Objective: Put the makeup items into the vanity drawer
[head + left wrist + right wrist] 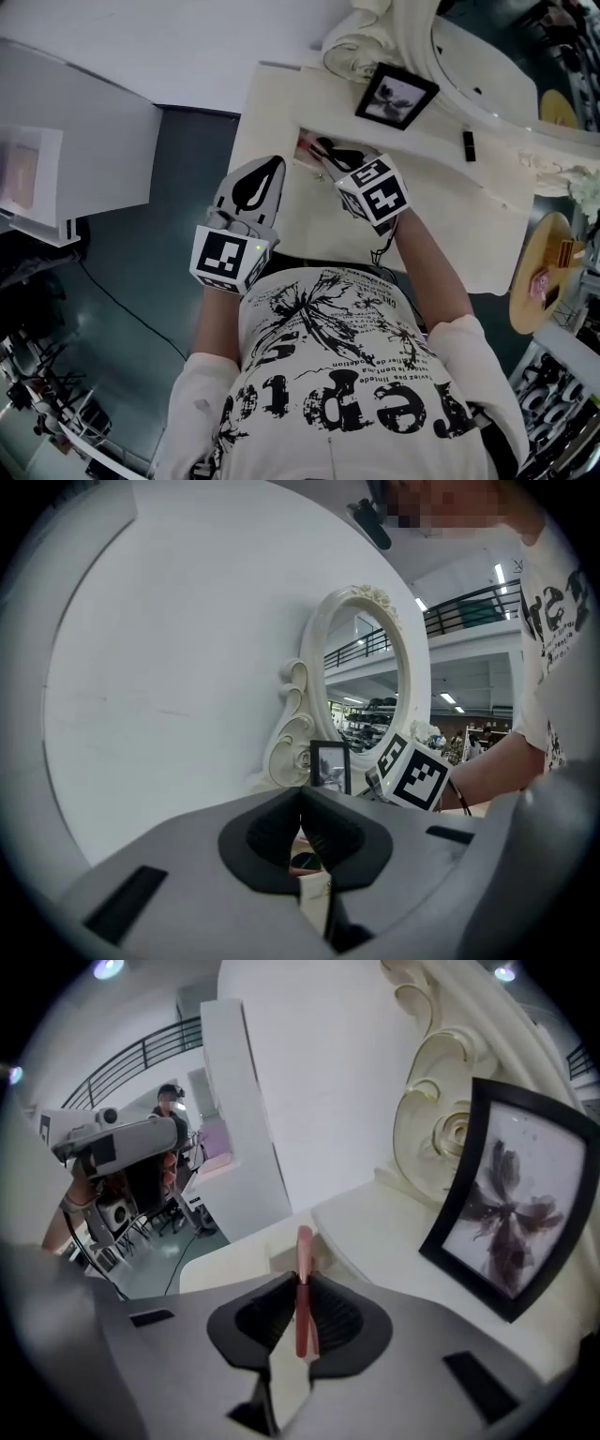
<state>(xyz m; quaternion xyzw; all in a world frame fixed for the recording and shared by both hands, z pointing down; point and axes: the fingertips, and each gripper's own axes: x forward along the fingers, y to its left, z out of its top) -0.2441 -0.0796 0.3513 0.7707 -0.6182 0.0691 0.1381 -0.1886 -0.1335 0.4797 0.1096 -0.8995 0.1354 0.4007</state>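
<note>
The right gripper (pixel 330 159) pinches a thin pink stick (pixel 303 1269) between its pads. In the right gripper view the stick stands up along the closed jaws and its top comes out above them. In the head view this gripper is at the centre of the frame. It points up and to the left, toward the front edge of the white bench (pixel 281 94). Below that edge there is a lower cream surface (pixel 450 234), which looks like the open drawer, and the stick is over it, near its back left part. Some small pink and dark things (pixel 309 146) lie just beside the gripper's tip, but they are too small to say what they are. The left gripper (pixel 258 183) is left of the right one, near it but apart. In the left gripper view its jaws are pressed together at the tips and nothing is between them. That view also shows the marker cube (pixel 417 775) of the right gripper, to the right of centre. A black photo frame (pixel 396 96) stands on the bench at the upper centre, in front of the white oval mirror (pixel 478 56) at the upper right. A small black tube (pixel 469 145) lies on the bench, right of the frame and well apart from both grippers.
</note>
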